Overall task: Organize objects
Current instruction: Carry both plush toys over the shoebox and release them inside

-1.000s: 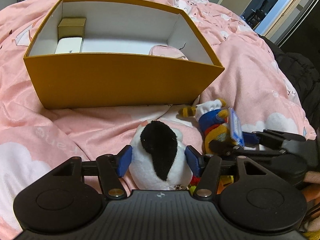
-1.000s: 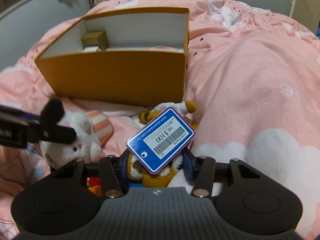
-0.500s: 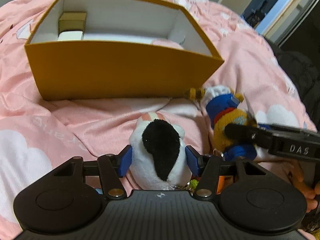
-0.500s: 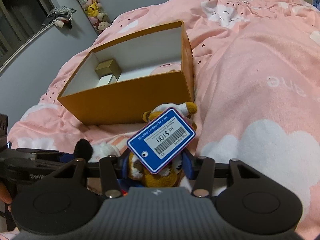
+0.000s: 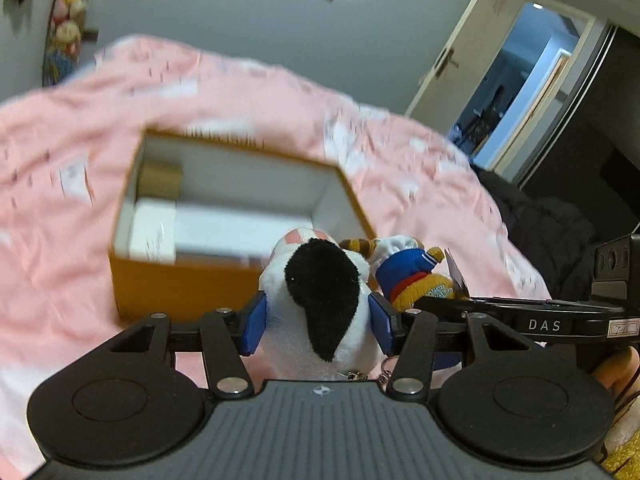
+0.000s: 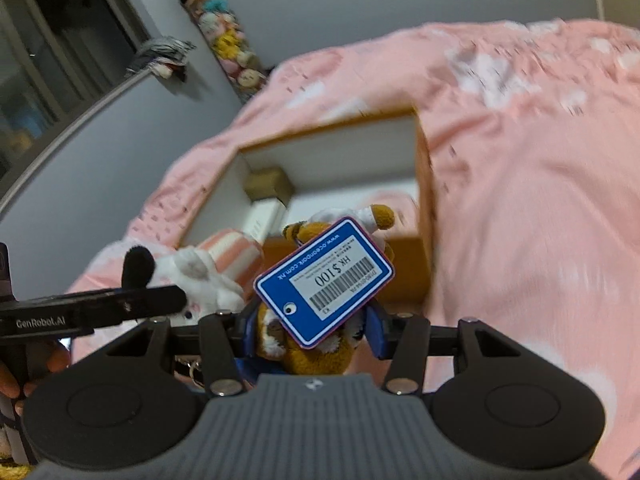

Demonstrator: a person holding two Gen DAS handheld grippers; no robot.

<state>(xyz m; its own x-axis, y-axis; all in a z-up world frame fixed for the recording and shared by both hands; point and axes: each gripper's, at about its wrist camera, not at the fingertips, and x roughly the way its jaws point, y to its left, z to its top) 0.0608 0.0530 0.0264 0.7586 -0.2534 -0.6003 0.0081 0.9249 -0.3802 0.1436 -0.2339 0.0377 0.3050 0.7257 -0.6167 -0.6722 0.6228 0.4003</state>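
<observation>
Left wrist view
Left gripper (image 5: 316, 322): clamped on the bunny (image 5: 320, 300); blue pads press its white sides, black ear hangs toward the camera; the hold looks firm enough for soft plush.
Bunny position: lifted clear of the bedding, in front of the near wall of the box (image 5: 180, 284); judged to be on its way into the box.
Right gripper (image 5: 404, 300): seen from the side, reaching in just beside the bunny; it carries the tiger (image 5: 412, 280), a plush in blue and orange, almost touching the bunny.
Box contents: a gold cube (image 5: 160, 180) in the far left corner; a white pack (image 5: 154, 232) in front of it; the right half looks free, likely the landing place.
Surface: pink duvet (image 5: 60, 152) with white patches, soft and uneven, so the box may sit tilted.
Room: grey wall; an open door (image 5: 516, 92) at right; the background is blurred.

Right wrist view
Right gripper (image 6: 312, 332): closed around the tiger (image 6: 316, 348); its blue price tag (image 6: 324, 282) flops forward and hides most of the toy.
Left gripper (image 6: 160, 300): crosses from the left holding the bunny (image 6: 200, 280), level with the tiger; both toys held high, probably to clear the box (image 6: 424, 240) wall together.
Risk: two toys side by side may snag each other or the rim.
Room: a hanging string of plush toys (image 6: 224, 36) on the grey wall; a window (image 6: 48, 52) at left; pink duvet (image 6: 540, 200) all round.
</observation>
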